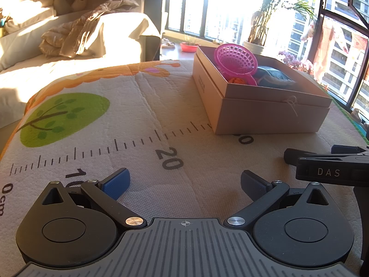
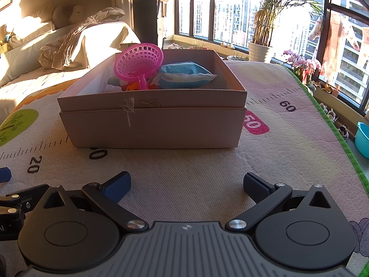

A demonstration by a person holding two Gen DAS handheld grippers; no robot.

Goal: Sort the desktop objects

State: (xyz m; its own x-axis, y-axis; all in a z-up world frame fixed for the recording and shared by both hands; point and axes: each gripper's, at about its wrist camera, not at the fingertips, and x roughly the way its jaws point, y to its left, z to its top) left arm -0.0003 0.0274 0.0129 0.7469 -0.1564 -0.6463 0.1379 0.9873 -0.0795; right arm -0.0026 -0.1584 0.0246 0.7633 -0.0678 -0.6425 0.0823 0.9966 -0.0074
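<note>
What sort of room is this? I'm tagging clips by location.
Probably a bedroom in a high-rise flat: a bed with a rumpled duvet and plush toy, plus big windows facing apartment towers. The work surface is a kids' mat.

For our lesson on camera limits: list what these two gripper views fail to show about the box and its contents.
- Box floor: right wrist view, hidden by its near wall.
- Orange item: both views, mostly covered by the pink basket; identity unclear.
- Blue packet print: right wrist view, too blurred to read.
- Pale object: right wrist view, cut off by the box rim.
- Box side lettering: left wrist view, too small.
</note>
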